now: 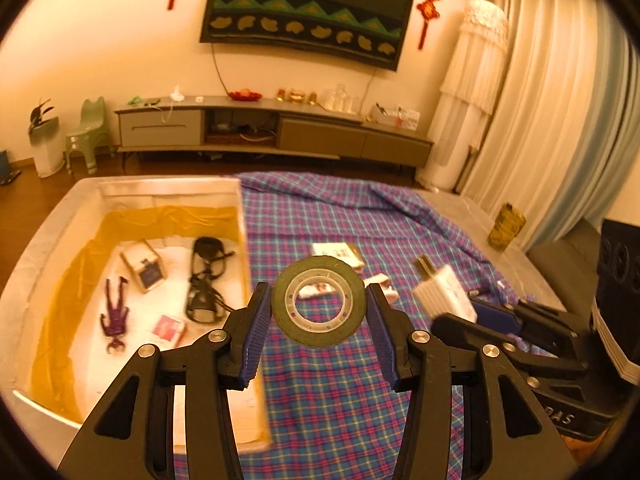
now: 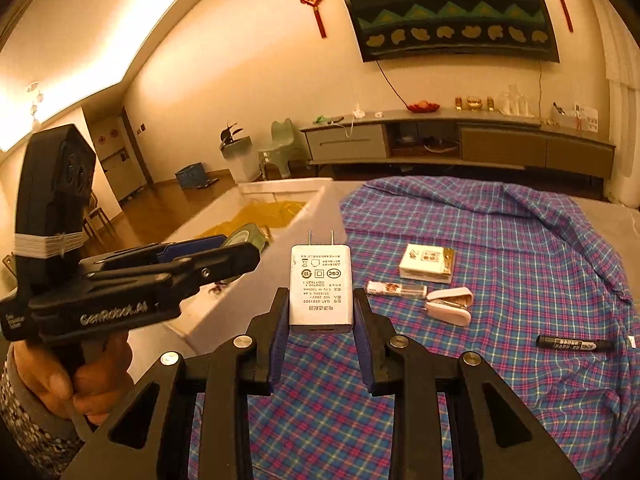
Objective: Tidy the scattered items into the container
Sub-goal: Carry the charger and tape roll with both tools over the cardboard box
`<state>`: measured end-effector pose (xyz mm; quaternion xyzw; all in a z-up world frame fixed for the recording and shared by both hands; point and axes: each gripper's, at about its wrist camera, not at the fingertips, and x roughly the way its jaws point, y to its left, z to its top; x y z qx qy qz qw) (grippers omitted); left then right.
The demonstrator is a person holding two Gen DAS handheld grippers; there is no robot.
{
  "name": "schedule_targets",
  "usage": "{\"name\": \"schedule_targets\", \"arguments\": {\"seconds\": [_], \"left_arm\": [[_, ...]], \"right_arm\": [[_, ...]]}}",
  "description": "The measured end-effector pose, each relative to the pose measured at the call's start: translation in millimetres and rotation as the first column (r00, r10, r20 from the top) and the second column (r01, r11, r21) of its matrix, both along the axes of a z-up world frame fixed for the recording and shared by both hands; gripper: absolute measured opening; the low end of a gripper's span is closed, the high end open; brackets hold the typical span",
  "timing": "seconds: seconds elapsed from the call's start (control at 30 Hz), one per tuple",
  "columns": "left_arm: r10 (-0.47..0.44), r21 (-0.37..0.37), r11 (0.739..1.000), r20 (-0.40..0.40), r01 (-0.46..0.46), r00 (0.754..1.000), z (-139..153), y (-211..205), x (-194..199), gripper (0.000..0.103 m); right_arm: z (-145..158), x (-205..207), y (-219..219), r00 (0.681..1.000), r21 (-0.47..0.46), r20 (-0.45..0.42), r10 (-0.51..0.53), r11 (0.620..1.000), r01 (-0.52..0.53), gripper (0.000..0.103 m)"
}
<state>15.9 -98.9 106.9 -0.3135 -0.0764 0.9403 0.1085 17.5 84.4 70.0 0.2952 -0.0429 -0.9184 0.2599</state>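
Left claw [image 1: 319, 312] clamps tape roll [image 1: 319, 303], right claw [image 2: 321, 312] clamps charger [image 2: 321, 289], both raised for transfer to container [image 1: 240, 216]

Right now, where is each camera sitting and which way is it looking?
Left wrist: sits on the left gripper, looking along its fingers at the tape roll it holds, the container beyond; the right gripper shows.
Right wrist: sits on the right gripper, looking at the held charger; the left gripper and hand show.
Both share the plaid cloth, container and TV.
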Motion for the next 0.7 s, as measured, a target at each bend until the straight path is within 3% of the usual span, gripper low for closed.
{"name": "schedule_targets", "arguments": {"seconds": [0.23,0.7], "left_arm": [[0.055,0.047,0.997,-0.025,-0.054,0.998,8,-34,15,0.049],[0.179,0.116,0.978,-0.052,-0.172,0.982,16,-100,35,0.049]], "right_arm": [[25,20,-27,0.999,-0.014,-0.043,0.017,1.000,-0.018,0.031],[67,35,-100,0.986,0.049,-0.103,0.133,0.991,-0.128,0.031]]}}
